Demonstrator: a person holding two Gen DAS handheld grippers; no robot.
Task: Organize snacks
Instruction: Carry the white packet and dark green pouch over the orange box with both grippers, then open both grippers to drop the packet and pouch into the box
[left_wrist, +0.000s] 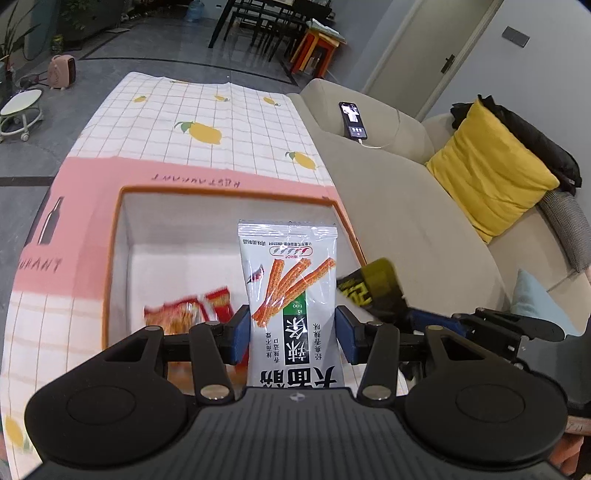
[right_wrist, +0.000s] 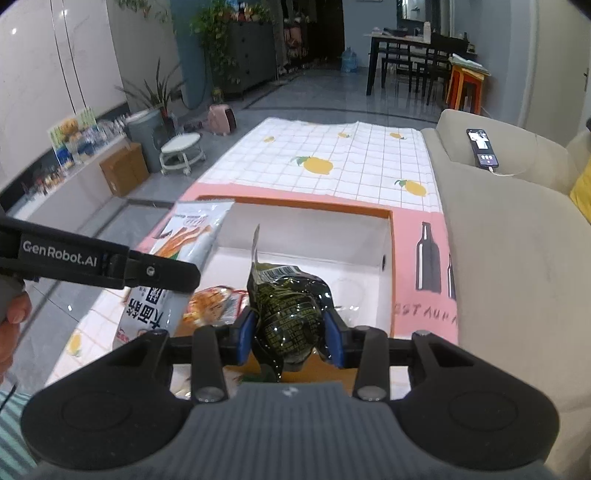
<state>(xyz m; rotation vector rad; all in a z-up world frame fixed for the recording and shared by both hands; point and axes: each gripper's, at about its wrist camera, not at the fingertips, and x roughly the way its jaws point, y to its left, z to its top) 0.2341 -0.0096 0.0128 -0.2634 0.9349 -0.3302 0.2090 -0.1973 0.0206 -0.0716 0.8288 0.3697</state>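
Observation:
My left gripper (left_wrist: 291, 332) is shut on a white snack packet (left_wrist: 291, 295) printed with orange sticks, holding it upright over an open box (left_wrist: 229, 194) with an orange rim, white inside and pink outside. Red and orange snack packets (left_wrist: 192, 310) lie in the box. My right gripper (right_wrist: 291, 332) is shut on a shiny dark green packet (right_wrist: 291, 314) above the box's near edge (right_wrist: 306, 206). In the right wrist view the white packet (right_wrist: 184, 240) hangs at the left, in the left gripper (right_wrist: 177, 280). The dark packet (left_wrist: 373, 288) shows at the right of the left wrist view.
The box stands on a table with a lemon-print cloth (left_wrist: 221, 110). A beige sofa (left_wrist: 406, 206) runs along the right side, with a yellow cushion (left_wrist: 491, 166) and a phone (left_wrist: 353, 120) on its arm. A person's hand (right_wrist: 11, 317) is at the left edge.

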